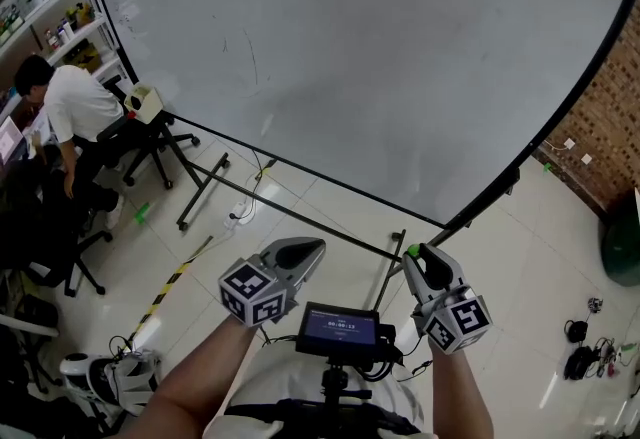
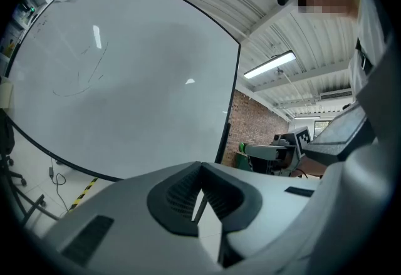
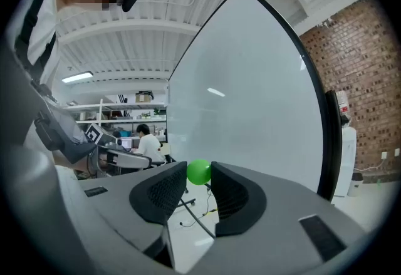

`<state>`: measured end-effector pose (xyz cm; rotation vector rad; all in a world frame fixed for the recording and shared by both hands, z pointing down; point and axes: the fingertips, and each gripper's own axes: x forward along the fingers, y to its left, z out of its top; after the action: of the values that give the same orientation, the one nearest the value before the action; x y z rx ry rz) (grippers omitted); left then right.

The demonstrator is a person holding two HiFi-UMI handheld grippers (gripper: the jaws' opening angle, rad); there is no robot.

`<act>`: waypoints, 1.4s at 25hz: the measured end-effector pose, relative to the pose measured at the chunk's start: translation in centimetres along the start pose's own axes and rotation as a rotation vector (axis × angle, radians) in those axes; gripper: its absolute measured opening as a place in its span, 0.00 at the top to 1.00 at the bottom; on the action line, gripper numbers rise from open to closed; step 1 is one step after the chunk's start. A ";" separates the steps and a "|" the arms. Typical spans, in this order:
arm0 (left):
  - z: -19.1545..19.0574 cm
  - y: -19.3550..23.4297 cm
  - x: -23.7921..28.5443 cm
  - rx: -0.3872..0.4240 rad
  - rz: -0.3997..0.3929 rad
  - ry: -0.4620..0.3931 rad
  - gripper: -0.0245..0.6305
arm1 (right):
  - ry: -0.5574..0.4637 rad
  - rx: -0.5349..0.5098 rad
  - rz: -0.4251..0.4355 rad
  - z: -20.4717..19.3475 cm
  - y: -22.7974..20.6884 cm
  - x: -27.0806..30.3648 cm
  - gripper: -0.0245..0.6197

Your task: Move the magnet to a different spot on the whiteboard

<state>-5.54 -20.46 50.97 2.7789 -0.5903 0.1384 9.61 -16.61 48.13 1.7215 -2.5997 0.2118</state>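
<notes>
A large whiteboard [image 1: 380, 47] fills the scene ahead, bare but for faint pen marks; it also shows in the left gripper view [image 2: 125, 79] and the right gripper view [image 3: 250, 98]. A small green ball magnet [image 3: 199, 171] sits pinched between the tips of my right gripper [image 3: 199, 175]. In the head view that gripper [image 1: 415, 255] is held low at the right, short of the board, with the green magnet [image 1: 412, 251] at its tip. My left gripper [image 1: 312, 249] hangs low at the left, its jaws together and nothing in them [image 2: 200, 170].
The board's black stand legs [image 1: 300, 217] cross the tiled floor. A person [image 1: 75, 107] sits at a desk far left beside office chairs [image 1: 150, 142]. Yellow-black tape [image 1: 170, 287] marks the floor. A brick wall [image 1: 610, 127] and loose cables [image 1: 585, 347] lie to the right.
</notes>
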 end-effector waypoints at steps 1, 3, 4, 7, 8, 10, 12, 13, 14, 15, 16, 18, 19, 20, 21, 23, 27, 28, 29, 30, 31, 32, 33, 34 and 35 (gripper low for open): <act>-0.3 0.1 0.0 0.000 0.000 0.004 0.92 | 0.001 0.009 0.004 -0.2 0.1 0.1 0.72; -0.8 0.4 -0.1 -0.004 0.002 0.011 0.92 | 0.000 0.030 0.012 -0.7 0.4 0.2 0.72; -1.0 0.4 -0.2 -0.004 0.003 0.015 0.92 | 0.000 0.038 0.015 -0.9 0.4 0.3 0.72; -1.4 0.5 -0.3 0.003 -0.002 0.028 0.92 | 0.004 0.051 0.010 -1.5 0.2 0.2 0.72; -1.5 0.5 -0.4 0.003 -0.002 0.031 0.92 | 0.005 0.054 0.008 -1.6 0.2 0.2 0.72; -1.6 0.8 -0.5 -0.009 0.005 0.033 0.92 | 0.006 0.058 0.004 -1.7 0.0 0.2 0.72; -1.8 1.3 -0.4 -0.025 0.017 0.037 0.92 | 0.009 0.057 0.002 -1.8 -0.3 0.3 0.72; -1.8 1.5 -0.3 -0.027 0.023 0.040 0.92 | 0.011 0.056 0.002 -1.9 -0.4 0.4 0.72; -1.8 1.7 -0.2 -0.026 0.027 0.043 0.92 | 0.013 0.053 0.001 -1.9 -0.5 0.4 0.72; -1.9 1.7 0.0 -0.027 0.028 0.044 0.92 | 0.015 0.049 0.000 -1.9 -0.6 0.4 0.72; -1.9 1.8 0.1 -0.029 0.027 0.046 0.92 | 0.018 0.045 -0.002 -1.9 -0.7 0.4 0.72; -2.1 1.8 0.4 -0.031 0.025 0.049 0.92 | 0.024 0.036 -0.003 -1.9 -0.9 0.5 0.72; -2.0 1.8 0.6 -0.028 0.023 0.048 0.92 | 0.027 0.029 -0.003 -1.9 -1.0 0.5 0.72; -2.0 1.7 0.9 -0.022 0.018 0.048 0.92 | 0.029 0.022 -0.003 -1.8 -1.1 0.5 0.72; -1.9 1.5 1.1 -0.017 0.012 0.048 0.92 | 0.031 0.014 -0.004 -1.7 -1.3 0.6 0.72; -1.7 1.3 1.6 -0.008 -0.001 0.047 0.92 | 0.033 -0.005 -0.005 -1.3 -1.5 0.7 0.72; -1.2 1.4 2.2 -0.006 -0.003 0.041 0.92 | 0.043 -0.054 -0.010 -0.8 -1.8 1.2 0.72; -1.1 1.4 2.3 -0.008 -0.003 0.039 0.92 | 0.047 -0.070 -0.013 -0.7 -1.8 1.3 0.72; -1.1 1.4 2.4 -0.008 -0.004 0.039 0.92 | 0.053 -0.090 -0.019 -0.6 -1.9 1.5 0.72; -1.0 1.4 2.5 -0.007 -0.006 0.040 0.92 | 0.060 -0.116 -0.028 -0.4 -2.1 1.6 0.72; -1.0 1.4 2.5 -0.005 -0.008 0.042 0.92 | 0.066 -0.148 -0.038 -0.1 -2.2 1.8 0.72; -1.1 1.4 2.6 -0.002 -0.009 0.045 0.92 | 0.069 -0.182 -0.046 0.3 -2.3 2.1 0.72; -1.2 1.3 2.6 0.001 -0.012 0.049 0.92 | 0.067 -0.215 -0.053 0.9 -2.2 2.3 0.72; -1.2 1.2 2.7 0.005 -0.014 0.050 0.92 | 0.064 -0.247 -0.059 1.6 -2.1 2.5 0.72; -1.3 1.0 2.7 0.008 -0.015 0.049 0.92 | 0.062 -0.278 -0.065 2.2 -2.1 2.7 0.72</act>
<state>-3.55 -22.03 52.86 2.7789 -0.5573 0.2056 10.65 -20.16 46.45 1.6689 -2.3905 -0.0928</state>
